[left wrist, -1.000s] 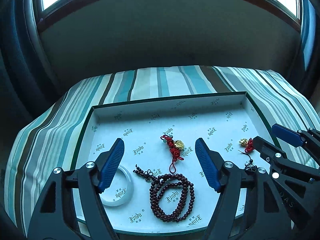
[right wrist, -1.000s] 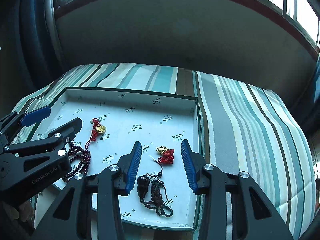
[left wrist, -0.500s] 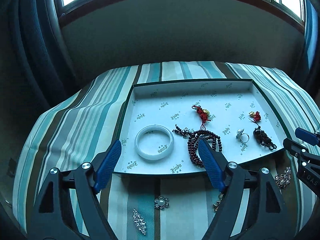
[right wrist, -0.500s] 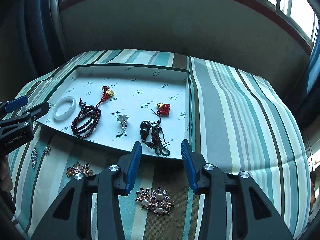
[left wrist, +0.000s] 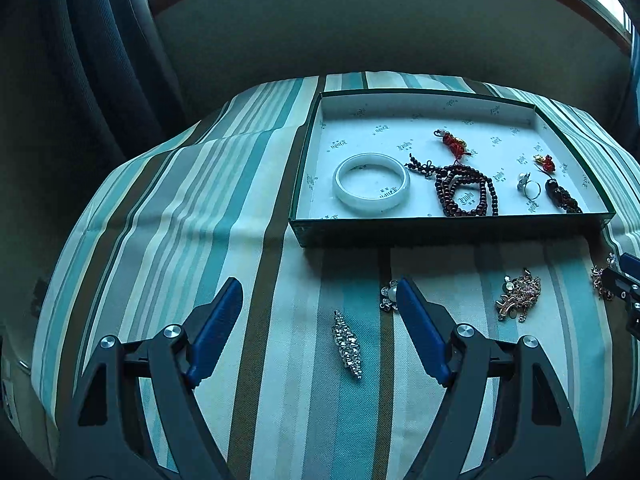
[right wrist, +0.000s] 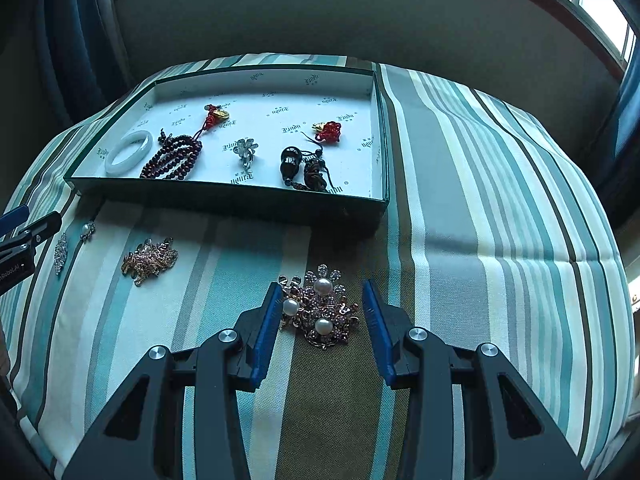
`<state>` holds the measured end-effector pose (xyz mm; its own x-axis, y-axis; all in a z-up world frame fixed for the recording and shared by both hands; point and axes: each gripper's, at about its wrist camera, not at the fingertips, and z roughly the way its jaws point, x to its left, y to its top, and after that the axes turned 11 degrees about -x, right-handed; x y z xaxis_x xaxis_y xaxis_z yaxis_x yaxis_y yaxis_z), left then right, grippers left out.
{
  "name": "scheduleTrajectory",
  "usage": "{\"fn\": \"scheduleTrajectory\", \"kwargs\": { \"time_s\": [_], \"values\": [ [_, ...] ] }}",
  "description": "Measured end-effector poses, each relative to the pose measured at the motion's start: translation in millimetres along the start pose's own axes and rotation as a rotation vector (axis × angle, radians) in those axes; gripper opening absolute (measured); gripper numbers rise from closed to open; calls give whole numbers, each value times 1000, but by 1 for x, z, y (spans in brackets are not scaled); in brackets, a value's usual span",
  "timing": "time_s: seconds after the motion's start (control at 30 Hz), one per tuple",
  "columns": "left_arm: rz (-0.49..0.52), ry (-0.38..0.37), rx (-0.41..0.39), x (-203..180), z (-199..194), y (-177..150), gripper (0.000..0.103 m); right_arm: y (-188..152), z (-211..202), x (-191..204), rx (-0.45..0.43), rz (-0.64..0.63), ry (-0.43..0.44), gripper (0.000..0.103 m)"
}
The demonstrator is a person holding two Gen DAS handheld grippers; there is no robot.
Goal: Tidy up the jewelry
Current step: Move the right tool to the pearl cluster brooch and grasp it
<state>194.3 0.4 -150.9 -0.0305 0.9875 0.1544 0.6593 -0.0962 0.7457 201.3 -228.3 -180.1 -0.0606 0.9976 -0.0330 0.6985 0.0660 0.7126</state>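
Brooches on the striped cloth (right wrist: pixel 500 216), that's the business now, with both grippers down in front of the green box (right wrist: pixel 224 196). Pearl brooch (right wrist: pixel 320 312) sits right between the blue pads of the right gripper (right wrist: pixel 320 320), a spiky cluster of stones and three pearls lying flat on the fabric. To take it well, I'd say drop straight down so the pads straddle the body of the piece, not just a petal tip, and close gently; the cloth is soft and could bunch up into the pinch, and a thin flat brooch may slip out if caught only at its edge. Then a clean lift over the box wall and into a bare patch, clear of the bead bracelet (right wrist: pixel 176 156) and the flower ring (right wrist: pixel 244 150).

Now the tools. The right one stands partly spread, pads either side of the pearl brooch; the left pad looks very close to a pearl, though I can't tell if it touches, and nothing is pinched yet. The left gripper (left wrist: pixel 320 332) is spread wide and carries nothing, with the slim crystal brooch (left wrist: pixel 347 345) lying on the cloth between its pads and a small pearl flower (left wrist: pixel 390 296) peeking out just beside its right pad. A gold brooch (left wrist: pixel 518 294) waits further right.
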Motion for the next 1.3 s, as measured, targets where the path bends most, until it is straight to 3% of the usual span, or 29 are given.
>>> {"fn": "scheduleTrajectory", "kwargs": {
  "time_s": [0.07,0.7,0.83,1.17,1.3],
  "values": [
    [-8,11,8,5,1,-4,79,0,1,-1,-2,2,-9,52],
    [-37,43,36,21,8,-10,79,-1,11,5,33,-5,39,57],
    [-39,43,44,24,10,-13,79,-1,9,6,34,-5,47,49],
    [-37,34,55,27,7,-17,79,3,1,7,7,-19,51,41],
    [-33,15,55,24,5,-17,79,6,-1,9,5,-24,67,19]
  ]
}}
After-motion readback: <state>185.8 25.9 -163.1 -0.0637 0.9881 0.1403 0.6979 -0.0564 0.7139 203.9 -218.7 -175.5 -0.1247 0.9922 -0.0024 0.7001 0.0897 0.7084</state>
